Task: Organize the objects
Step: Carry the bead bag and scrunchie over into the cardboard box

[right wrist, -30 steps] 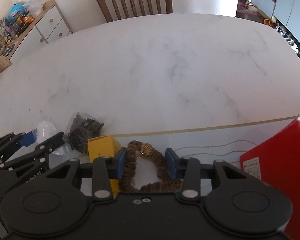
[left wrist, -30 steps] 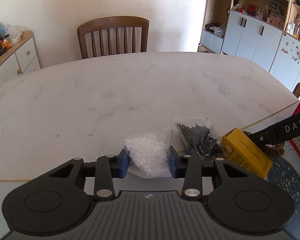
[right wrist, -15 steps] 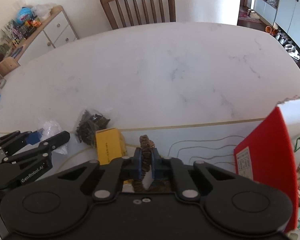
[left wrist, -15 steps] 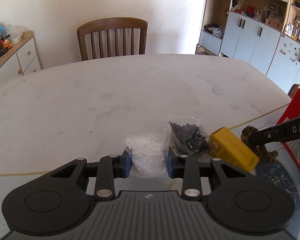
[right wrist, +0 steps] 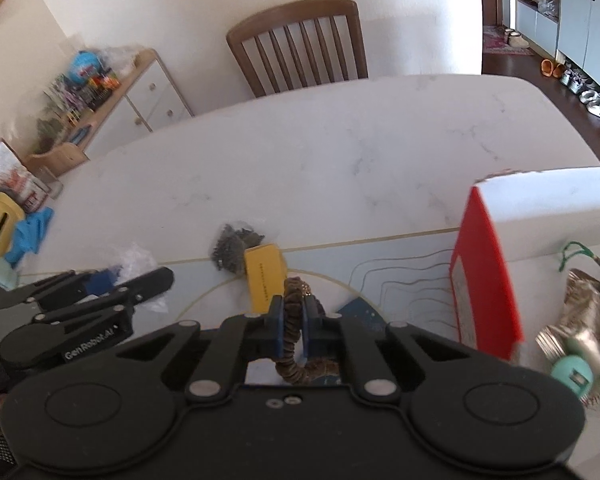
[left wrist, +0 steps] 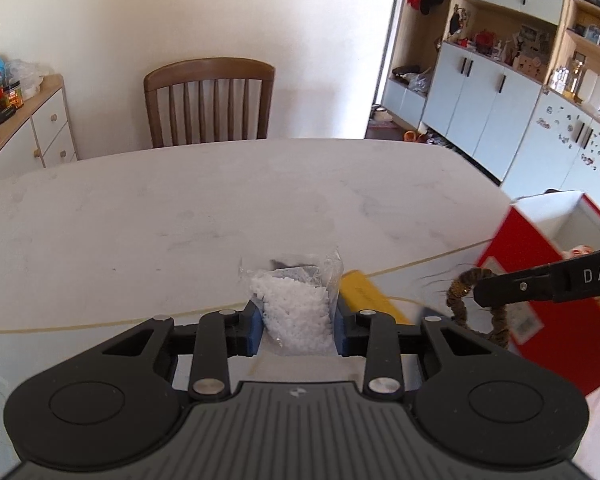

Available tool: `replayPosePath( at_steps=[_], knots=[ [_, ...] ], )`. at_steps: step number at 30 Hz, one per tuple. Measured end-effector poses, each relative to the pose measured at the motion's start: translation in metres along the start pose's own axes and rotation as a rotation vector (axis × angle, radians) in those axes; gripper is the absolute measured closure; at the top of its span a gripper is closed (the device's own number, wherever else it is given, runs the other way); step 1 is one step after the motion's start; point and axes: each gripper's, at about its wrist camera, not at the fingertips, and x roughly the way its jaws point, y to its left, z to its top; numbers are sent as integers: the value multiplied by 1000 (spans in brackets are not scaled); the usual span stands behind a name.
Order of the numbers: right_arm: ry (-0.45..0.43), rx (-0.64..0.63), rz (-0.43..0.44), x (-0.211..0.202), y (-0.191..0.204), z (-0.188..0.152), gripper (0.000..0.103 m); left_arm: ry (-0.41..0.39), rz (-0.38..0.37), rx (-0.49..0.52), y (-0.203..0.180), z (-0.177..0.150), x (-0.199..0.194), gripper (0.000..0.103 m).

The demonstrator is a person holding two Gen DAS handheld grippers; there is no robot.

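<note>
The left gripper (left wrist: 299,322) was clamped on a clear bag of white beads (left wrist: 296,312), its blue pads pressed on the bag's two sides; the bag stood roughly upright between them, its open crinkled top towards the far side of the table, and it looked lifted clear of the surface. The right gripper (right wrist: 294,322) was pinched tight on a brown scrunchie (right wrist: 293,334), the ring held edge-on, so that one loop hung below the pads and the other rose above them. In the left wrist view that gripper's finger bore the letters "DAS", cut off by the frame edge; in the right wrist view the left gripper's arm read "GenRobot.AI".

Just beyond the scrunchie a yellow box (right wrist: 265,280) lay flat on a pale blue mat (right wrist: 380,264), its long axis running away from the camera, with a line of dark print along its top too small to read. Touching its far left corner was a bag of dark pieces (right wrist: 233,246). To the right stood a red box (right wrist: 486,280), open at the top, with a white label low on its side, blurred. The marble table (left wrist: 180,216) stretched beyond, with a wooden chair (left wrist: 209,106) at its far edge.
</note>
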Motion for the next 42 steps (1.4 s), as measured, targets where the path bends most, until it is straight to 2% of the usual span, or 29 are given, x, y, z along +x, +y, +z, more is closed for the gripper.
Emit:
replayPosePath(
  at_steps=[9,16,31,42],
  knots=[
    [-58,16,61,-59,-16,-11,96,-9,-60,64,-55,9,-38,70],
    [-97,20,61,-98,-45,-22,96,-11,-97,109,-108,15,-49,70],
    [-153,65,26,-149,-137,-32,96,-3,-159,185,-212,15,-40,70],
    [-151,66,-17,-159,-203,-36,96,30,-161,198,-259,17,-15,70]
  ],
)
